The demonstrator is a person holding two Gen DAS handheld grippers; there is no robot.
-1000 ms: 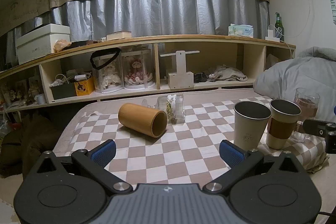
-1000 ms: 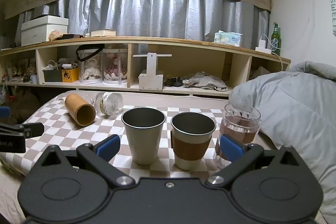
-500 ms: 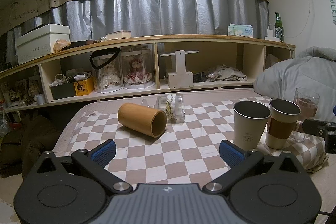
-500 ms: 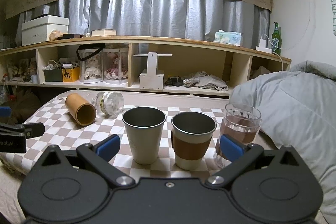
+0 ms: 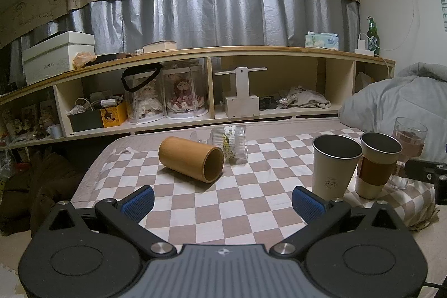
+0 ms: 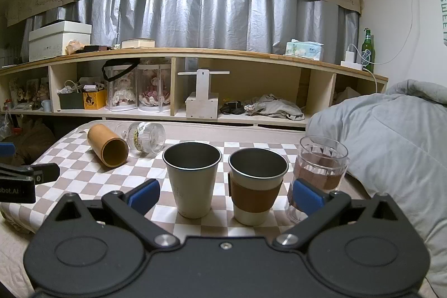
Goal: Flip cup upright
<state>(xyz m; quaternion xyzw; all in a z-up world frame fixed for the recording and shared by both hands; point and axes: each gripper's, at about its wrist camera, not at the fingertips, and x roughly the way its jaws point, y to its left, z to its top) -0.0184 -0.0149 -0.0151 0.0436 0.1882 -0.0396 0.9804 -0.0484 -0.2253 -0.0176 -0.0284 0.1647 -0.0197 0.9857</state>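
Note:
A tan bamboo cup (image 5: 191, 158) lies on its side on the checkered cloth (image 5: 251, 203), mouth toward me; it also shows in the right wrist view (image 6: 107, 145). A clear ribbed glass cup (image 5: 230, 140) lies on its side just behind it, also in the right wrist view (image 6: 146, 136). My left gripper (image 5: 223, 201) is open and empty, short of the bamboo cup. My right gripper (image 6: 225, 193) is open and empty, just in front of a steel cup (image 6: 191, 178) and a sleeved cup (image 6: 257, 186), both upright.
A glass with brown drink (image 6: 320, 172) stands at the right by the grey duvet (image 6: 391, 147). A wooden shelf (image 5: 223, 80) with boxes and dolls runs behind the table. The table's left edge (image 5: 92, 172) drops to the floor.

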